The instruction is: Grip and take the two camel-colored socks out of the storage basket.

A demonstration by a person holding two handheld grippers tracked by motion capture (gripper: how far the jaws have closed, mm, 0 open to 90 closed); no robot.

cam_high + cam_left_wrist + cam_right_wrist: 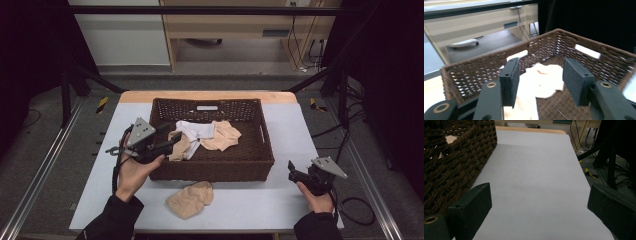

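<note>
A pale grey table (260,200) carries a dark brown woven wicker basket (215,167) at centre; grey floor surrounds. The left gripper (172,140) gapes at nine o'clock, the right gripper (291,170) spread at four; a beige cloth (191,199), perhaps a sock, lies at six.

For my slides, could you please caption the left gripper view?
Open left gripper poised over pale cloths inside the brown wicker basket.

Beyond the table's far edge we see a pale wooden desk (235,25) on grey floor (230,82), cables (300,45) dangling at its right, and a yellow-and-black striped marker (102,104) lying on either side of the table.
</note>
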